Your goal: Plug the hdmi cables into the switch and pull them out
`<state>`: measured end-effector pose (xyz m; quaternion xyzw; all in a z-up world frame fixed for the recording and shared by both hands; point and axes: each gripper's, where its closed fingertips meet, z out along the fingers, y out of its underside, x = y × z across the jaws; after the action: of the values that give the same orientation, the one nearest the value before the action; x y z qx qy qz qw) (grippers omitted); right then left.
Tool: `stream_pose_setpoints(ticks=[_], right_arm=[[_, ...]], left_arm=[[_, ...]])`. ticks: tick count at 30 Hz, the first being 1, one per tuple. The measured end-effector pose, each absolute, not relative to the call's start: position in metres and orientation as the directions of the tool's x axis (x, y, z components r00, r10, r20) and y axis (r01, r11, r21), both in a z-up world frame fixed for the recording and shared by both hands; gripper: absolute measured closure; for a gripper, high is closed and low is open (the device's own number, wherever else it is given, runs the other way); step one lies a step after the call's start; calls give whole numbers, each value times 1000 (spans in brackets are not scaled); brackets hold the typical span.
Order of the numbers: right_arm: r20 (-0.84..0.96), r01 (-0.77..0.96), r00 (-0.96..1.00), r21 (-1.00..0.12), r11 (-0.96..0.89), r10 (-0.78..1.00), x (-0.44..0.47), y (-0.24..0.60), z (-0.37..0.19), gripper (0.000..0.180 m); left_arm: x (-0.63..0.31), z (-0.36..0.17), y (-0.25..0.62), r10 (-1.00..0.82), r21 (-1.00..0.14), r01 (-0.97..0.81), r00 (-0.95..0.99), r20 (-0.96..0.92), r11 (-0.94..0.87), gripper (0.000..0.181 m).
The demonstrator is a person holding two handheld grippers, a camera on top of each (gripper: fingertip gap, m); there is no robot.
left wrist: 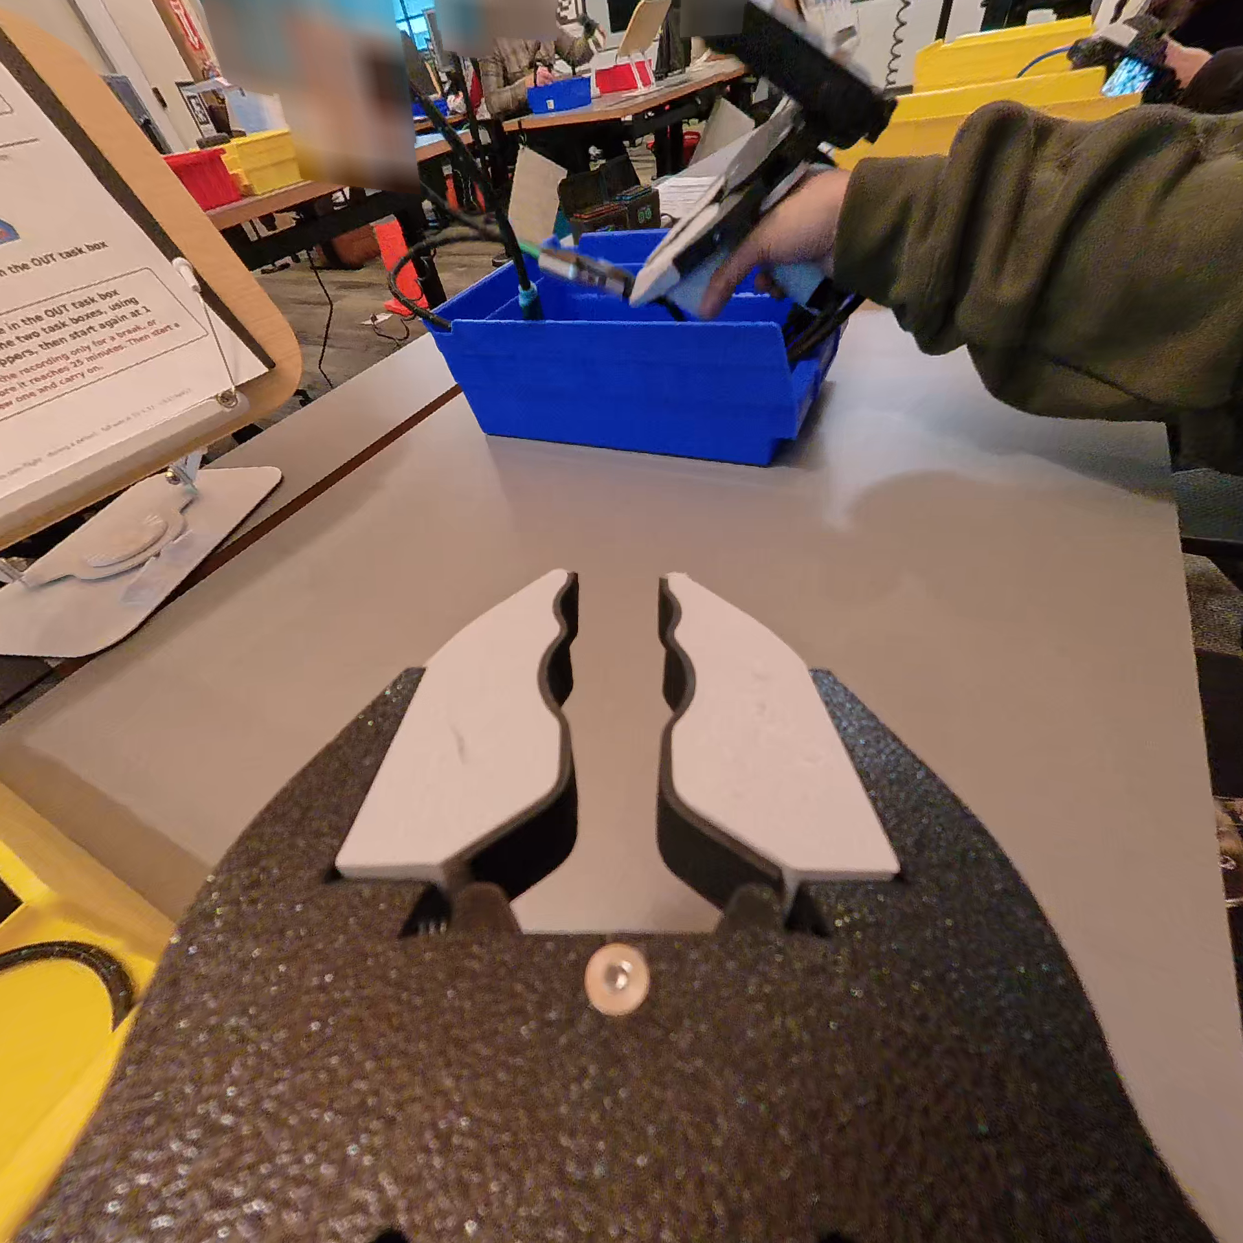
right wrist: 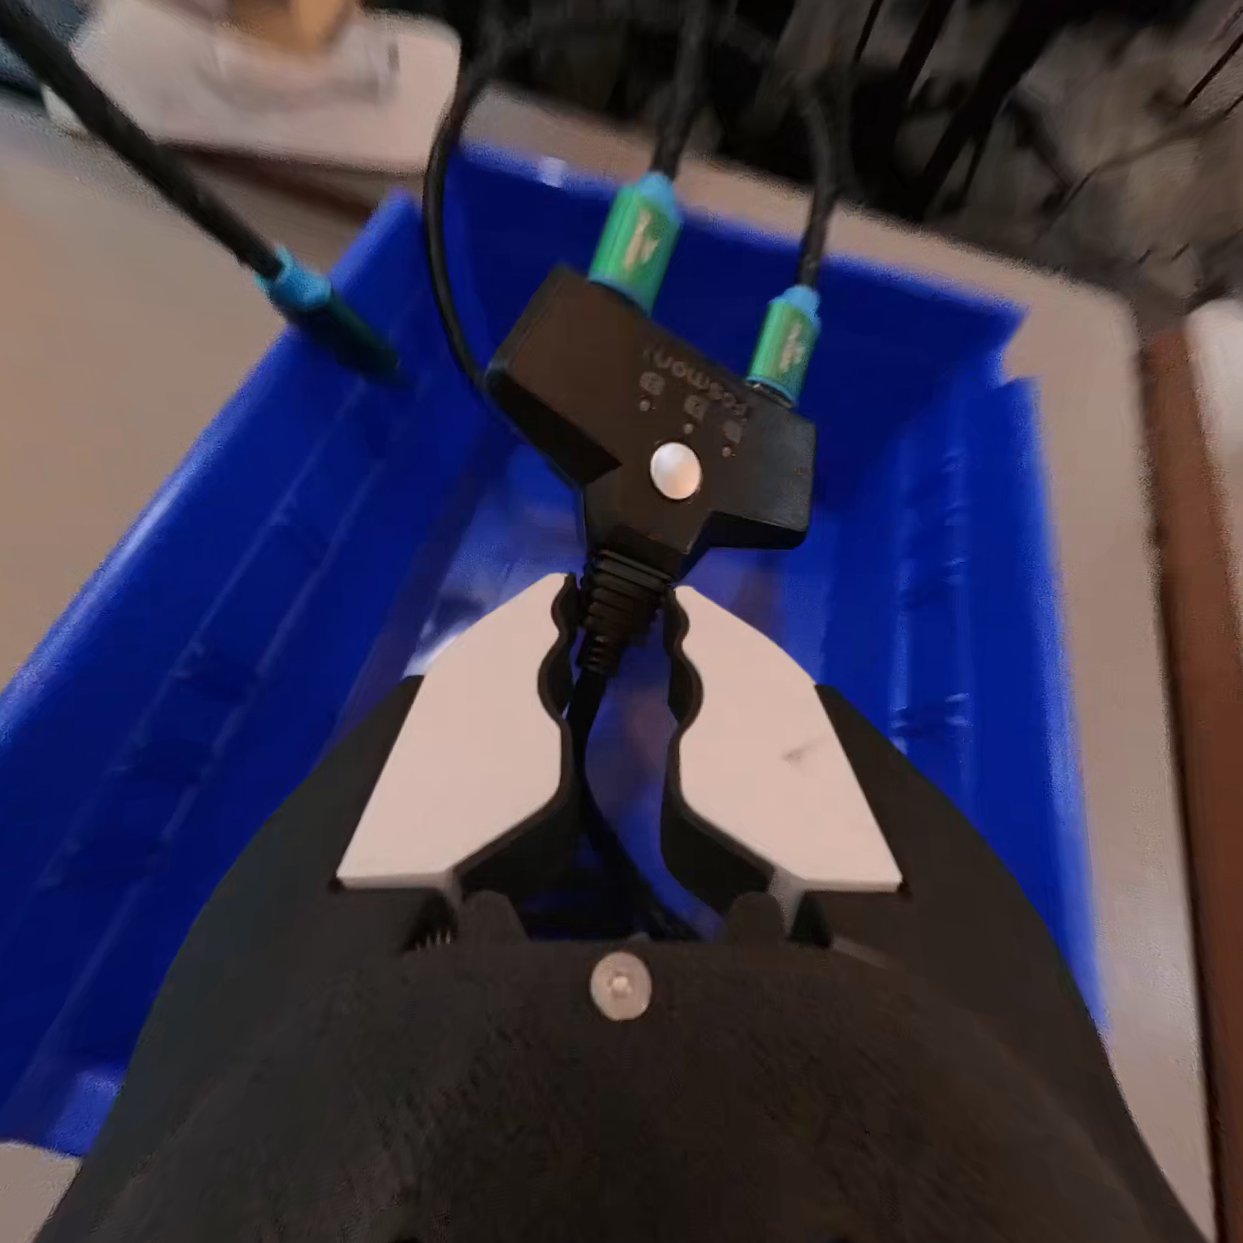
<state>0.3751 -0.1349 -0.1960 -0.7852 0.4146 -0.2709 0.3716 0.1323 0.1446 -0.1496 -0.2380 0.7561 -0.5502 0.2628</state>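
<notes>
My right gripper (right wrist: 622, 592) is shut on the ribbed cable neck of the black HDMI switch (right wrist: 672, 430) and holds it above the blue bin (right wrist: 235, 605). Two green-and-teal HDMI plugs (right wrist: 635, 242) (right wrist: 783, 346) sit in the switch's far side. A third cable with a blue plug (right wrist: 316, 303) hangs loose into the bin at the left. In the left wrist view my left gripper (left wrist: 619, 585) is open and empty, low over the grey table (left wrist: 874, 605). The right gripper (left wrist: 646, 282), in a hand with an olive sleeve, is over the bin (left wrist: 625, 390) beyond it.
A wooden document stand with a printed sheet (left wrist: 101, 303) stands at the table's left on a white base. A yellow bin (left wrist: 40, 1009) is at the near left. The table's right edge (left wrist: 1184, 605) is close. Other desks, bins and people fill the background.
</notes>
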Motion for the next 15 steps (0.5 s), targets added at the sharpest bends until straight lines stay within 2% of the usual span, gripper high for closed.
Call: stream_pose_setpoints(ticks=[2, 4, 8, 9, 11, 13, 15], right_arm=[[85, -532, 541, -736, -418, -837, 371, -126, -218, 153], [149, -522, 550, -707, -478, -821, 372, -126, -221, 151], [198, -506, 607, -651, -566, -770, 369, -131, -208, 135], [199, -497, 617, -652, -573, -761, 369, -133, -199, 135], [205, -421, 627, -722, -549, -752, 370, -134, -167, 131], [160, -381, 650, -778, -500, -743, 363, -136, -135, 136], [163, -389, 647, -769, -507, -745, 348, -152, -113, 140]], left_arm=[[131, -149, 142, -643, -958, -70, -754, -132, 279, 159], [129, -151, 138, -632, -954, -71, -763, -137, 292, 159], [126, -159, 134, -606, -933, -66, -776, -176, 355, 159], [125, -161, 133, -599, -928, -64, -779, -183, 367, 159], [124, -162, 133, -591, -926, -59, -784, -188, 373, 159], [125, -160, 134, -594, -930, -63, -784, -179, 363, 158], [125, -158, 137, -599, -934, -63, -781, -173, 352, 159]])
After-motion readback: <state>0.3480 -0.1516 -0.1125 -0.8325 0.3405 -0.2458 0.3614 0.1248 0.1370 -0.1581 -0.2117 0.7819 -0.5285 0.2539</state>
